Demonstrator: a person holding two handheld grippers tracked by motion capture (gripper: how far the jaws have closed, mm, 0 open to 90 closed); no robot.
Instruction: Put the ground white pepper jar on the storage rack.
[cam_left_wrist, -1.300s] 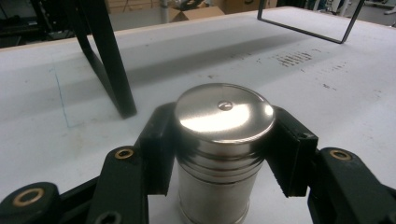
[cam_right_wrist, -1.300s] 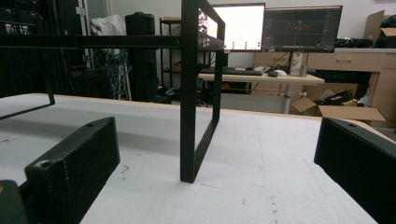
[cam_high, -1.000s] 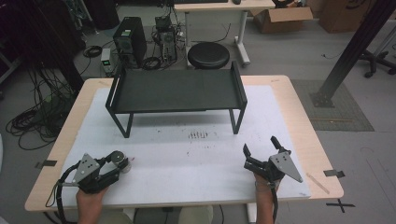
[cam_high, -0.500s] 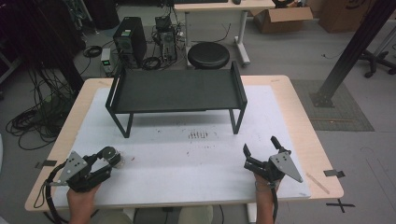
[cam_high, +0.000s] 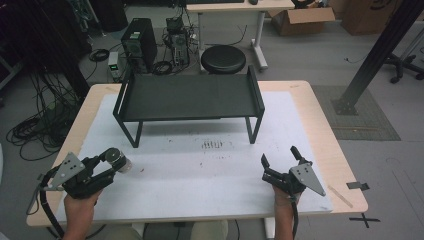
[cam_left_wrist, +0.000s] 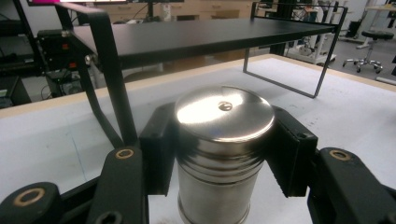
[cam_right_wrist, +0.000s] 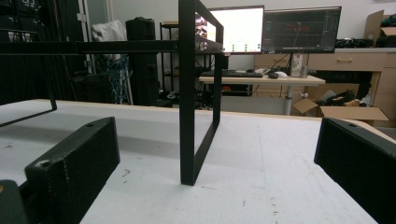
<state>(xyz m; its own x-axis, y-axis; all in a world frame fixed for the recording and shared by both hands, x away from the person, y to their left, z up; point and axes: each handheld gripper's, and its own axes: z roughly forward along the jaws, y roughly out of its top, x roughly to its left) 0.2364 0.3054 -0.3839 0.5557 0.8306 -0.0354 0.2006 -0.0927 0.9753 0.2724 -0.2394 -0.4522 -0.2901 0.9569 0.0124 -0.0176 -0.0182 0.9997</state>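
The steel canister (cam_left_wrist: 223, 154) stands between the jaws of the left gripper (cam_left_wrist: 223, 158), and both black pads press on its upper body just below the lid, so the jaws are clenched on it. The left gripper view shows what the high view cannot: the lid is flat and shiny with a small dimple near its centre, the body has ribbed rings under the lid, and the canister stands upright in the grasp. In the high view the canister (cam_high: 118, 161) is only a small bright round thing at the tip of the left gripper (cam_high: 111, 166), near the front left of the desk (cam_high: 200, 165); whether its base touches the white surface I cannot tell. Beyond the jaws, further from the person, stands the black shelf (cam_high: 187, 97) on thin legs; in the left gripper view its left leg rises just beside the left jaw. The right gripper (cam_high: 280, 162) is well apart, at the front right of the desk, with its jaws released and nothing between them. The right gripper view looks between these jaws at one leg frame of the shelf (cam_right_wrist: 194, 93) standing on the desk ahead.
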